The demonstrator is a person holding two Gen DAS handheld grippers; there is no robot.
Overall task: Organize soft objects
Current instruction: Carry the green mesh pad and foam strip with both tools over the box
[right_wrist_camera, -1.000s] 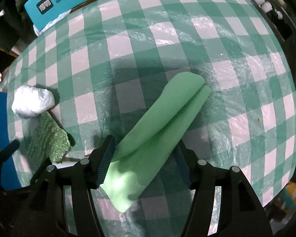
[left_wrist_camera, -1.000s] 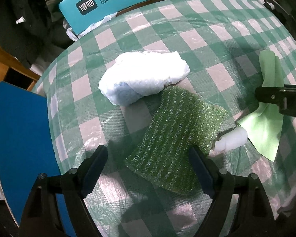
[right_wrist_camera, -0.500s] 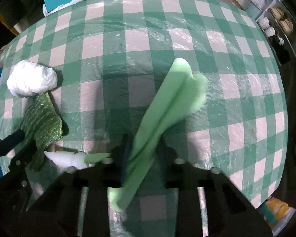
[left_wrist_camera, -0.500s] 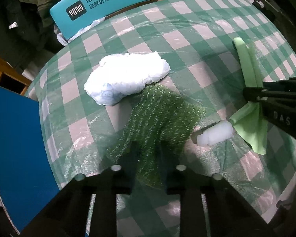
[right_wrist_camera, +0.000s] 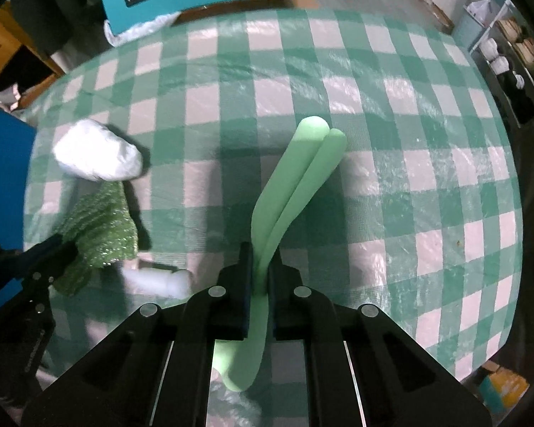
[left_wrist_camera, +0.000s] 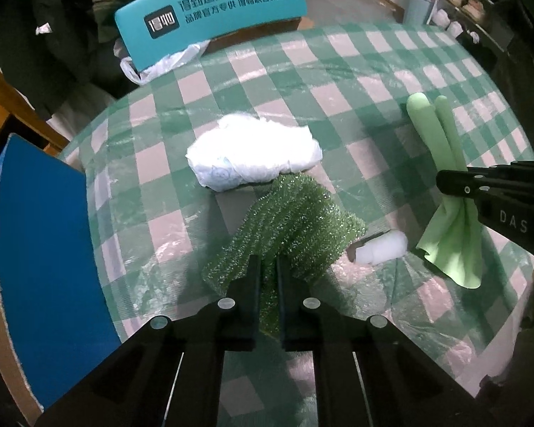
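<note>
From my left claw (left_wrist_camera: 267, 270), the white bundle (left_wrist_camera: 254, 158) blocks twelve o'clock, the white roll (left_wrist_camera: 381, 252) sits at three, and a blue panel (left_wrist_camera: 42, 259) walls off nine. From my right claw (right_wrist_camera: 261, 267), bare bench (right_wrist_camera: 409, 195) opens from one to four o'clock.

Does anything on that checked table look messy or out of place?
Nothing is spilled or damaged. The sparkly green cloth is bunched where the left gripper pinches it, and the light green cloth is squeezed narrow in the right gripper. A small white wad lies loose between them.
</note>
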